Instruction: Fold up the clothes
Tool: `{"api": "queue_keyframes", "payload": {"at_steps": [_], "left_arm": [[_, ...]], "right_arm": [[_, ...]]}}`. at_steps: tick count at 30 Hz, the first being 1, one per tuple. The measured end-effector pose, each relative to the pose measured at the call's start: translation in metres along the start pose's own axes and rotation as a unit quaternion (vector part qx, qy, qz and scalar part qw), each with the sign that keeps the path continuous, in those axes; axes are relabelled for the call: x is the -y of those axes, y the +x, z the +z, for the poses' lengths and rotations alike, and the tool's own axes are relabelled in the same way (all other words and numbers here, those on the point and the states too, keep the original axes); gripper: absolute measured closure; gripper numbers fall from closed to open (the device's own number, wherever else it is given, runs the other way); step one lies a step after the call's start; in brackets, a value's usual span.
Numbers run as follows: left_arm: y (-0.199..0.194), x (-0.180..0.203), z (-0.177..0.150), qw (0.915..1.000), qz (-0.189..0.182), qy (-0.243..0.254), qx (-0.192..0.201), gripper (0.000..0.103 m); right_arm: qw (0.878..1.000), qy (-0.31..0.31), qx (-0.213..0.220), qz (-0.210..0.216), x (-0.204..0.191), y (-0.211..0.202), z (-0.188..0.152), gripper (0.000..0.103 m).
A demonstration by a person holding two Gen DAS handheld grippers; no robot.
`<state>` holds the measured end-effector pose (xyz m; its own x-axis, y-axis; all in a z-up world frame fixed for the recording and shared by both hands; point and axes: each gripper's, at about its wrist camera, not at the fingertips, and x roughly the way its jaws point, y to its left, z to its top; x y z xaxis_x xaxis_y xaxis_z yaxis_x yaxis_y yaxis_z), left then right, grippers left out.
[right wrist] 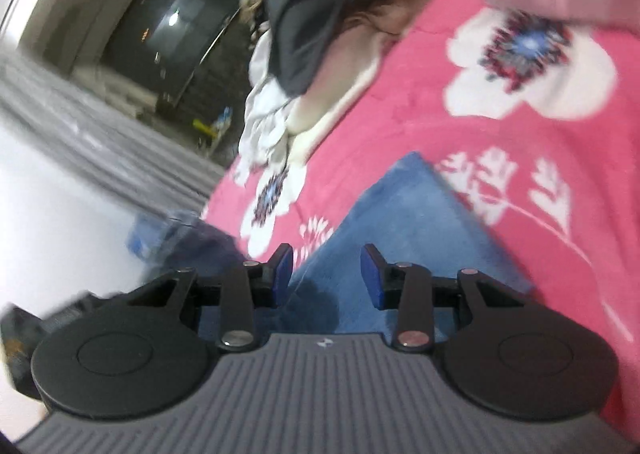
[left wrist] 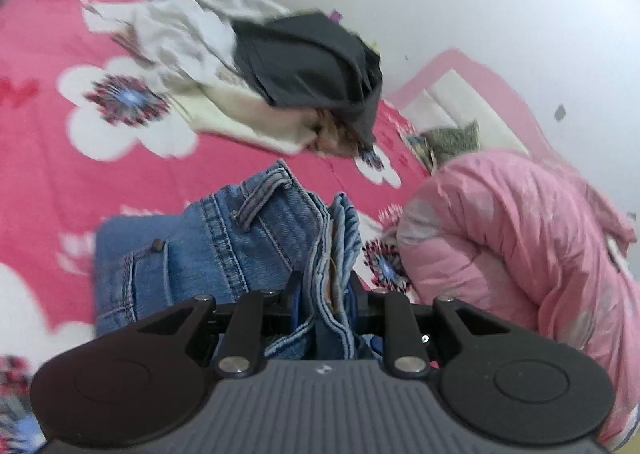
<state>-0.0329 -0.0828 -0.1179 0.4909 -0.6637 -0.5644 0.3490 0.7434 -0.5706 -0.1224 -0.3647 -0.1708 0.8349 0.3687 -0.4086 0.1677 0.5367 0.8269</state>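
Note:
Blue jeans lie folded on the pink flowered bedspread, with a back pocket and a belt loop facing up. My left gripper is shut on a bunched edge of the jeans at the waistband, and the denim stands up between its fingers. In the right wrist view a flat blue part of the jeans stretches away over the bedspread. My right gripper hovers over that part, its blue pads apart and not pressing the cloth.
A heap of clothes lies further back: a dark grey garment on white ones. A pink puffy jacket sits at the right, near a grey-green cushion and the pink headboard. The bed's edge drops off left of the right gripper.

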Motion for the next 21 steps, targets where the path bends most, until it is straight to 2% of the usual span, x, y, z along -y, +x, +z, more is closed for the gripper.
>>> {"api": "queue_keyframes", "payload": {"at_steps": [3, 5, 7, 8, 9, 11, 14, 17, 19, 21], "left_arm": [[0.032, 0.010, -0.015, 0.9993, 0.006, 0.031, -0.020, 0.080], [0.045, 0.014, -0.027, 0.9979, 0.006, 0.057, -0.029, 0.078], [0.051, 0.020, -0.035, 0.9957, 0.002, 0.087, -0.031, 0.070], [0.052, 0.024, -0.038, 0.9943, -0.004, 0.102, -0.032, 0.062], [0.053, 0.027, -0.040, 0.9927, -0.010, 0.115, -0.033, 0.053], [0.052, 0.034, -0.043, 0.9894, -0.022, 0.138, -0.036, 0.045], [0.040, 0.035, -0.045, 0.9845, -0.069, 0.154, -0.047, 0.041], [0.019, 0.032, -0.047, 0.9769, -0.126, 0.161, -0.065, 0.039], [0.002, 0.025, -0.050, 0.9751, -0.130, 0.168, -0.064, 0.039], [-0.011, 0.015, -0.052, 0.9765, -0.116, 0.172, -0.059, 0.039]], "right_arm": [[0.993, 0.102, -0.015, 0.053, 0.031, 0.006, 0.005, 0.065], [0.977, 0.187, -0.030, 0.098, 0.054, 0.015, 0.001, 0.063], [0.959, 0.248, -0.045, 0.133, 0.068, 0.023, -0.004, 0.059], [0.952, 0.266, -0.052, 0.143, 0.072, 0.027, -0.005, 0.056], [0.949, 0.274, -0.057, 0.148, 0.073, 0.029, -0.005, 0.053], [0.946, 0.280, -0.064, 0.153, 0.074, 0.033, -0.005, 0.048], [0.938, 0.295, -0.070, 0.165, 0.077, 0.034, -0.005, 0.043], [0.939, 0.294, -0.084, 0.158, 0.076, 0.034, -0.001, 0.042], [0.942, 0.284, -0.095, 0.148, 0.073, 0.034, 0.003, 0.042], [0.946, 0.273, -0.106, 0.137, 0.070, 0.035, 0.007, 0.040]]}}
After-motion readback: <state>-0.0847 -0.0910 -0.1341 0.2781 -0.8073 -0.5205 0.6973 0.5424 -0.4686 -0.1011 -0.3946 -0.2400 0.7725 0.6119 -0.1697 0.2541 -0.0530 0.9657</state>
